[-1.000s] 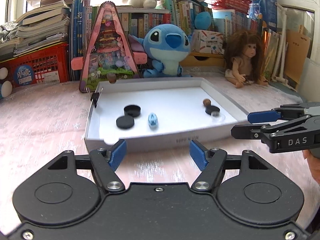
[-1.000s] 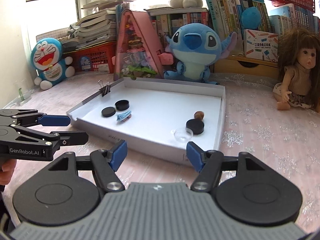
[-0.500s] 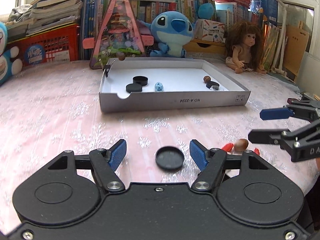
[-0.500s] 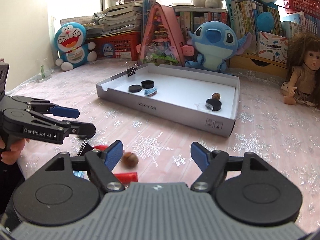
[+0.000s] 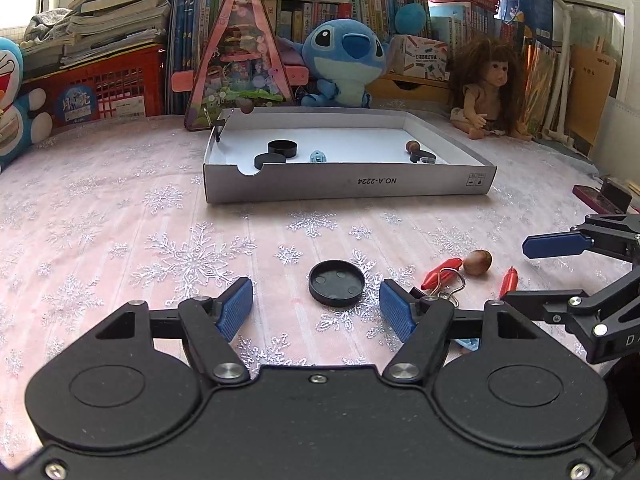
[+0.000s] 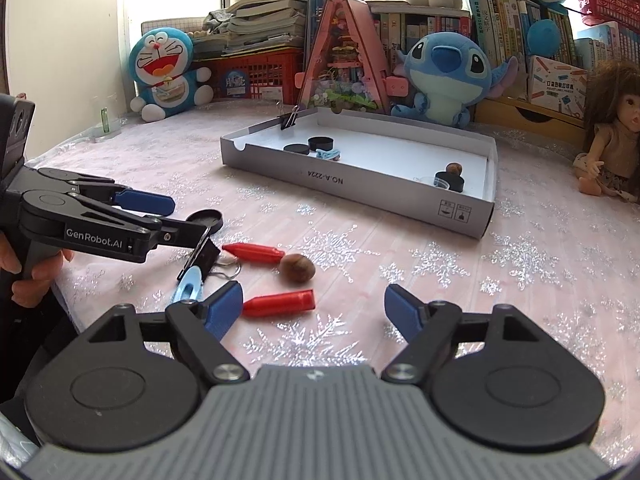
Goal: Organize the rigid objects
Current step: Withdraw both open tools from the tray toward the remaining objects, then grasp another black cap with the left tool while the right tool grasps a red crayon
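A shallow white box tray (image 5: 344, 188) (image 6: 360, 184) sits mid-table holding black caps, a blue clip and a nut. Near the front edge lie a black cap (image 5: 337, 283) (image 6: 208, 218), a brown nut (image 5: 477, 263) (image 6: 297, 268), two red bullet-shaped pieces (image 6: 253, 251) (image 6: 280, 303), a black binder clip (image 6: 204, 258) and a light blue clip (image 6: 188, 286). My left gripper (image 5: 316, 312) is open and empty, just short of the black cap. My right gripper (image 6: 314, 310) is open and empty, its left finger beside the nearer red piece.
Plush toys, a doll (image 5: 490, 88), a pink triangular toy house (image 5: 240, 64), books and a red crate (image 5: 100, 88) line the back of the table. A dark phone-like object (image 5: 600, 196) lies at the right. A snowflake cloth covers the table.
Both grippers have pulled back from the tray toward the table's front edge. The loose cap, nut, red pieces and clips have come into view near the fingers. Both stay open.
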Motion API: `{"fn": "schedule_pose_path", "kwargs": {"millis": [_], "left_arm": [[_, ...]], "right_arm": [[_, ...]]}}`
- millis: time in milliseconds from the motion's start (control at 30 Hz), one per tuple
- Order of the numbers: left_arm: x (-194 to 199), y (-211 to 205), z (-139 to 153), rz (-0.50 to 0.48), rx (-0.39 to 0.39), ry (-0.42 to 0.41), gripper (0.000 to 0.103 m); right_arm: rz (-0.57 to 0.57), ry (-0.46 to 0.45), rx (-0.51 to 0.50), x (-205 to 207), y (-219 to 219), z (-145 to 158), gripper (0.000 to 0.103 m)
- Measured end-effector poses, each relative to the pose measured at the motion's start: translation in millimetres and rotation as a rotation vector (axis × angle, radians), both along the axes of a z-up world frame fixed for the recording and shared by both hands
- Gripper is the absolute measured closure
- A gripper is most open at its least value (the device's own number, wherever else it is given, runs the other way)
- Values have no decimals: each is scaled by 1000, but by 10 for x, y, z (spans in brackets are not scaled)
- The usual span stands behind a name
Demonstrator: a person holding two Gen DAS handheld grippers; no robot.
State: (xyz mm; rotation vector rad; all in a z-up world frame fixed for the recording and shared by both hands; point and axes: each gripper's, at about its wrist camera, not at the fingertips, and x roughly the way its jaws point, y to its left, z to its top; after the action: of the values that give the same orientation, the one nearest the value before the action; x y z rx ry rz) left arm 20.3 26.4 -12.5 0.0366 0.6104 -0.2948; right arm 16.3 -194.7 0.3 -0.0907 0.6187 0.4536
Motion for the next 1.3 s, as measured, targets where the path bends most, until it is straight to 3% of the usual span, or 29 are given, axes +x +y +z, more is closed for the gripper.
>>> {"fn": "schedule_pose_path", "kwargs": {"millis": [400, 567, 667, 733, 800, 933, 1300], "left_arm": [[0, -62, -37, 0, 1, -18, 36], [15, -108, -64, 7, 1, -38, 40], [18, -123, -70, 1, 1, -47, 48], [21, -124, -69, 4, -4, -52, 64], [27, -122, -66, 5, -12, -54, 73], [33, -112, -57, 13, -25, -51, 73], [37, -106, -38, 33, -25, -54, 73]], "right_arm": [[10, -7, -7, -43, 37, -54, 17], [-28, -50, -18, -69, 52, -57, 17], [-32, -56, -5, -79, 47, -47, 17], [-32, -61, -5, -82, 61, -49, 17], [-31, -66, -2, -81, 77, -52, 17], [-18, -79, 4, -105, 103, -50, 17], [0, -52, 0, -127, 151, -50, 31]]}}
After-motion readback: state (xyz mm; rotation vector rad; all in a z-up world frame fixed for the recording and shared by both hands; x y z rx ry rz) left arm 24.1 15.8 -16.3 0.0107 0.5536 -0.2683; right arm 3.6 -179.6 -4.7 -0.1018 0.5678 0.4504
